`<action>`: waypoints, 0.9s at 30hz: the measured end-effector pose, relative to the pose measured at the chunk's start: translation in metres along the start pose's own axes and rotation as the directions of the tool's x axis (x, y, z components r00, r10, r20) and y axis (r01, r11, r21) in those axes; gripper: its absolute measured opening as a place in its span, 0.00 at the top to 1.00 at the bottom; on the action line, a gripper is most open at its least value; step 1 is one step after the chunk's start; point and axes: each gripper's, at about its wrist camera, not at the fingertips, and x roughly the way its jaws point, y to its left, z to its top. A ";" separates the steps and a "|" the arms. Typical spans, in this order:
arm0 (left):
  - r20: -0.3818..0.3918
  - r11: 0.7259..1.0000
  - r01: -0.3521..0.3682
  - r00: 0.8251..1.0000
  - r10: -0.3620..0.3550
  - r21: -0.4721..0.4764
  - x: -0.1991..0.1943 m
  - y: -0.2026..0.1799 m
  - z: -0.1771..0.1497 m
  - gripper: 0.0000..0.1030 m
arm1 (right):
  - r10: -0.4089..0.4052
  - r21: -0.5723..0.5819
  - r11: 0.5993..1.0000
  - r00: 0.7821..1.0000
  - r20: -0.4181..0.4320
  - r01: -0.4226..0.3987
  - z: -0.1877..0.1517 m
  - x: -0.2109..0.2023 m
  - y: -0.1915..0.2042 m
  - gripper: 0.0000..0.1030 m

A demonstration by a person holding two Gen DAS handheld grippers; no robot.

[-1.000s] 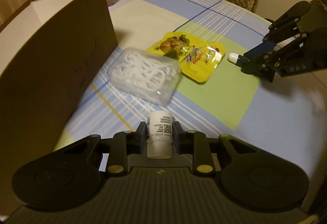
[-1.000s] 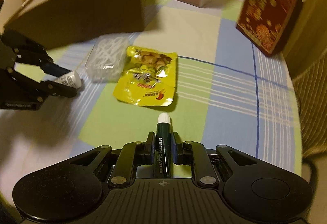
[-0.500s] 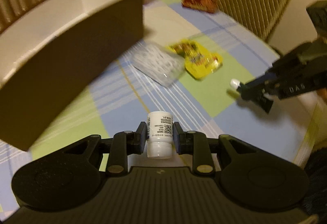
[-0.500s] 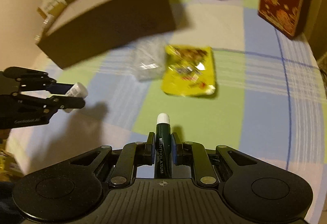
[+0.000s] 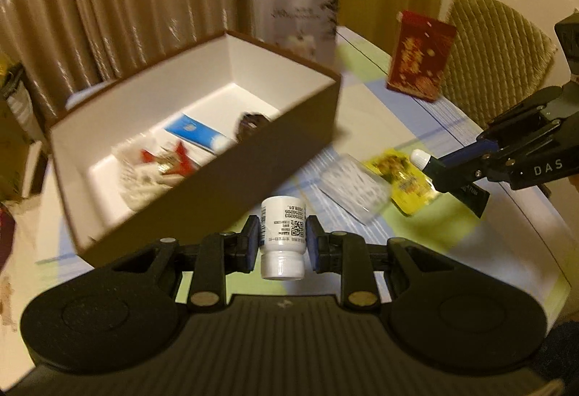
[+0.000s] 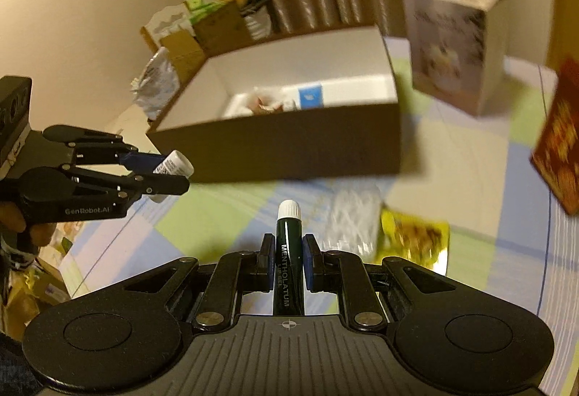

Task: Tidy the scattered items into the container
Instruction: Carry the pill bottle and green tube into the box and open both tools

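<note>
My left gripper is shut on a small white pill bottle and holds it in the air in front of the brown box. It also shows in the right wrist view. My right gripper is shut on a dark green lip-balm tube with a white cap, raised above the table. The box is open, white inside, with several items in it. A clear plastic case and a yellow snack packet lie on the checked tablecloth.
A white carton and a red box stand at the back of the table. A woven chair is behind the table on the right. Curtains hang behind the box. Bags and cartons are piled by the wall.
Both grippers have risen and tilted up with their items still held. The open top and inside of the brown box are now in view in both cameras.
</note>
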 end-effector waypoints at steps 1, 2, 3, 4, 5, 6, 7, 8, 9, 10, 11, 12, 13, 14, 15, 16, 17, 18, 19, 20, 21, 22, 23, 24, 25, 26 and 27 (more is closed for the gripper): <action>0.007 1.000 -0.008 1.000 0.008 -0.002 -0.003 0.005 0.003 0.78 | 0.000 -0.015 1.000 1.000 0.004 0.000 0.006 0.002 0.002 0.83; 0.015 1.000 -0.015 1.000 0.015 -0.004 -0.007 0.011 0.007 0.78 | 0.000 -0.029 1.000 1.000 0.008 0.000 0.011 0.004 0.004 0.83; 0.022 1.000 -0.024 0.999 0.024 -0.004 -0.010 0.016 0.010 0.78 | 0.002 -0.042 0.999 1.000 0.014 -0.002 0.017 0.005 0.006 0.83; 0.029 0.999 -0.036 0.999 0.036 -0.001 -0.012 0.020 0.013 0.78 | 0.004 -0.053 0.999 1.000 0.019 -0.003 0.021 0.007 0.006 0.83; 0.036 0.999 -0.046 0.998 0.046 0.004 -0.014 0.024 0.017 0.78 | 0.004 -0.065 0.998 1.000 0.025 -0.003 0.026 0.008 0.008 0.83; 0.045 0.998 -0.055 0.998 0.054 0.008 -0.017 0.029 0.020 0.78 | 0.005 -0.077 0.997 1.000 0.030 -0.002 0.031 0.010 0.010 0.83; 0.050 0.998 -0.059 0.997 0.058 0.010 -0.019 0.032 0.023 0.78 | 0.005 -0.089 0.996 0.999 0.034 -0.002 0.036 0.012 0.012 0.83; 0.055 0.998 -0.063 0.997 0.062 0.011 -0.020 0.036 0.025 0.78 | 0.006 -0.098 0.995 0.999 0.038 -0.002 0.040 0.013 0.014 0.83; 0.060 0.998 -0.067 0.996 0.066 0.013 -0.022 0.039 0.028 0.78 | 0.006 -0.109 0.994 0.999 0.041 -0.002 0.044 0.015 0.016 0.83; 0.063 0.997 -0.071 0.996 0.070 0.014 -0.022 0.043 0.029 0.78 | 0.008 -0.117 0.993 0.999 0.043 -0.002 0.048 0.017 0.018 0.83; 0.065 0.997 -0.074 0.995 0.073 0.016 -0.023 0.045 0.031 0.78 | 0.009 -0.125 0.992 0.999 0.046 -0.003 0.051 0.019 0.020 0.83; 0.068 0.997 -0.077 0.995 0.076 0.018 -0.023 0.048 0.032 0.78 | 0.011 -0.131 0.991 0.999 0.049 -0.004 0.055 0.020 0.021 0.83; 0.070 0.997 -0.078 0.995 0.077 0.019 -0.022 0.050 0.034 0.78 | 0.013 -0.137 0.991 0.999 0.053 -0.005 0.058 0.022 0.023 0.83; 0.072 0.996 -0.081 0.994 0.080 0.019 -0.022 0.054 0.035 0.78 | 0.015 -0.142 0.990 0.998 0.056 -0.007 0.061 0.023 0.023 0.83; 0.075 0.996 -0.084 0.994 0.083 0.018 -0.022 0.057 0.037 0.78 | 0.018 -0.145 0.989 0.998 0.059 -0.010 0.065 0.024 0.023 0.83; 0.077 0.996 -0.085 0.994 0.084 0.016 -0.021 0.061 0.038 0.78 | 0.022 -0.145 0.989 0.998 0.062 -0.013 0.068 0.025 0.023 0.83; 0.079 0.996 -0.087 0.993 0.086 0.014 -0.021 0.065 0.039 0.78 | 0.026 -0.145 0.989 0.997 0.066 -0.017 0.072 0.027 0.023 0.83; 0.082 0.996 -0.091 0.993 0.090 0.014 -0.021 0.069 0.041 0.78 | 0.029 -0.144 0.989 0.997 0.071 -0.019 0.077 0.027 0.022 0.83; 0.084 0.995 -0.096 0.992 0.095 0.014 -0.021 0.073 0.043 0.78 | 0.030 -0.143 0.990 0.997 0.077 -0.019 0.081 0.028 0.021 0.83; 0.085 0.995 -0.102 0.991 0.101 0.014 -0.021 0.077 0.045 0.78 | 0.030 -0.142 0.990 0.996 0.084 -0.018 0.085 0.028 0.020 0.83; 0.087 0.994 -0.107 0.991 0.105 0.013 -0.022 0.082 0.047 0.78 | 0.030 -0.139 0.990 0.995 0.091 -0.017 0.090 0.029 0.019 0.83; 0.087 0.994 -0.108 0.990 0.107 0.011 -0.022 0.087 0.049 0.78 | 0.031 -0.135 0.991 0.995 0.099 -0.017 0.095 0.028 0.017 0.83; 0.087 0.994 -0.109 0.990 0.108 0.010 -0.021 0.092 0.051 0.78 | 0.032 -0.131 0.991 0.994 0.108 -0.018 0.100 0.028 0.015 0.83; 0.087 0.994 -0.110 0.990 0.109 0.009 -0.021 0.097 0.053 0.78 | 0.034 -0.125 0.992 0.993 0.116 -0.019 0.105 0.028 0.012 0.83; 0.087 0.994 -0.111 0.990 0.110 0.009 -0.021 0.101 0.055 0.78 | 0.036 -0.120 0.993 0.992 0.124 -0.021 0.110 0.028 0.010 0.83; 0.086 0.993 -0.114 0.990 0.113 0.007 -0.020 0.106 0.057 0.78 | 0.039 -0.115 0.993 0.991 0.132 -0.024 0.115 0.029 0.008 0.83; 0.085 0.993 -0.116 0.990 0.115 0.005 -0.018 0.110 0.059 0.78 | 0.041 -0.110 0.994 0.990 0.137 -0.026 0.120 0.030 0.005 0.83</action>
